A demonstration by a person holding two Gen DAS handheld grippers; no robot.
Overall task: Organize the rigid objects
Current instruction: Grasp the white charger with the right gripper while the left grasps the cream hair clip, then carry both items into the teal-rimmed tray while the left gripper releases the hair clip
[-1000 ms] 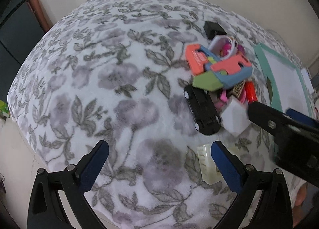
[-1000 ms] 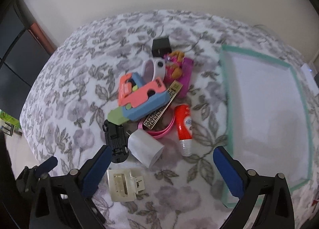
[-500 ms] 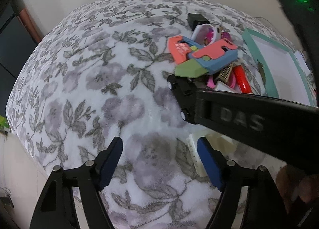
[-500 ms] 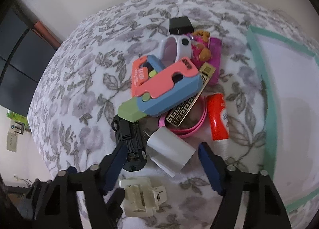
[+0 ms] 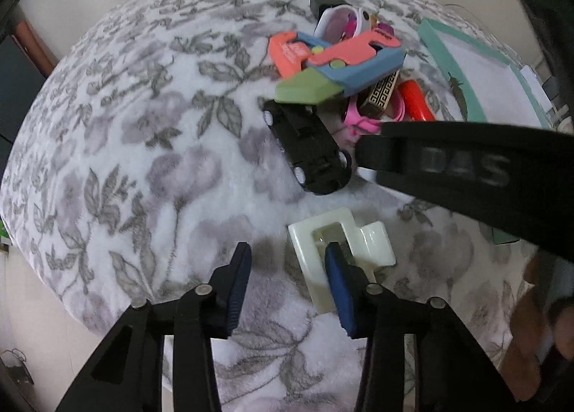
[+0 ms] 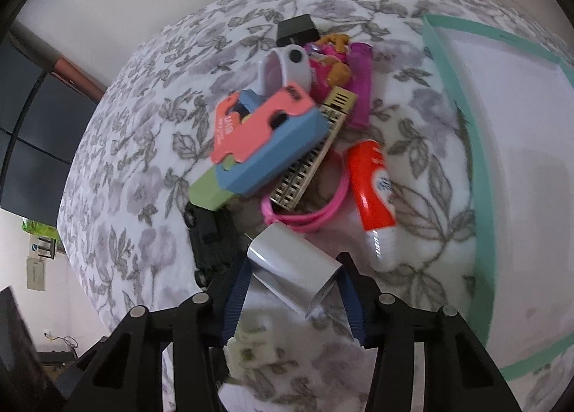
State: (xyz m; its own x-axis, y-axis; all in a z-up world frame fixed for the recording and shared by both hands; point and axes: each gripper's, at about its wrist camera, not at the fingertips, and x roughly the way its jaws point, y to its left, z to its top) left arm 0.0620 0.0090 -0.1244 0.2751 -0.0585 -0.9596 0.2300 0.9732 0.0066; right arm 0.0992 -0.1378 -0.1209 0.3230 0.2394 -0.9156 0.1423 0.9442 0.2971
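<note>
A white charger cube (image 6: 290, 268) lies at the near edge of a toy pile on the flowered blanket (image 5: 143, 168). My right gripper (image 6: 292, 290) points down over it with its jaws closing. The cube sits between them and both blue pads (image 6: 349, 300) touch its sides. A cream hair clip (image 5: 344, 243) lies nearer, beside a black toy car (image 5: 308, 150). My left gripper (image 5: 287, 279) is closing around the clip's left bar. Its right pad (image 5: 339, 286) stands in the clip's opening and its left pad rests clear of the clip on the blanket.
The pile holds a coral, blue and green toy (image 6: 265, 146), a gold comb (image 6: 308, 168), a pink bracelet (image 6: 323, 218), a red tube (image 6: 373, 189) and a black box (image 6: 297, 29). A teal-rimmed tray (image 6: 484, 196) lies to the right. The right tool's black housing (image 5: 466, 168) crosses the left view.
Both grippers have sunk toward the blanket and their jaws have narrowed from wide open. The right one now flanks the charger cube. The left one has shifted onto the hair clip.
</note>
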